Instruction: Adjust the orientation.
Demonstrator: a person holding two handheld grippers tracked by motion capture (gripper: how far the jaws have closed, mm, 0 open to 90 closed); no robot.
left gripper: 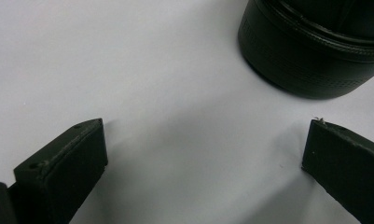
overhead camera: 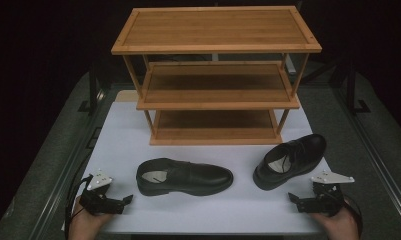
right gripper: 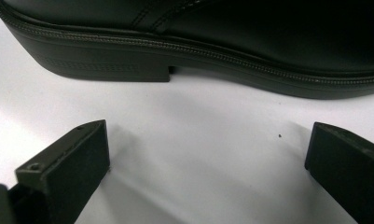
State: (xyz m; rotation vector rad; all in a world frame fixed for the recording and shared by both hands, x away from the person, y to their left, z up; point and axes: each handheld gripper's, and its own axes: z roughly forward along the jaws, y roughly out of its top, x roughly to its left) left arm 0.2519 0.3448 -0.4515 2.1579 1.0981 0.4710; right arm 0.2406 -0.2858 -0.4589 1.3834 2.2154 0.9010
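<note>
- Two black shoes lie on the white table [overhead camera: 118, 150]; the wooden rack [overhead camera: 215, 75] behind holds nothing yet, so shelving looks undone.
- Left gripper [overhead camera: 119, 201]: jaws wide apart, empty, beside the left shoe [overhead camera: 184, 177] heel.
- Right gripper [overhead camera: 299, 200]: jaws wide, empty, near the right shoe [overhead camera: 290, 160].

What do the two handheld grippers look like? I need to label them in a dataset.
Both are matte black. The left gripper and right gripper each carry a pale grey three-cornered plate with small dark dots on top, and a black cable trails from each. Close up, the blocky rectangular fingers show small screw holes. The hands are bare.
</note>
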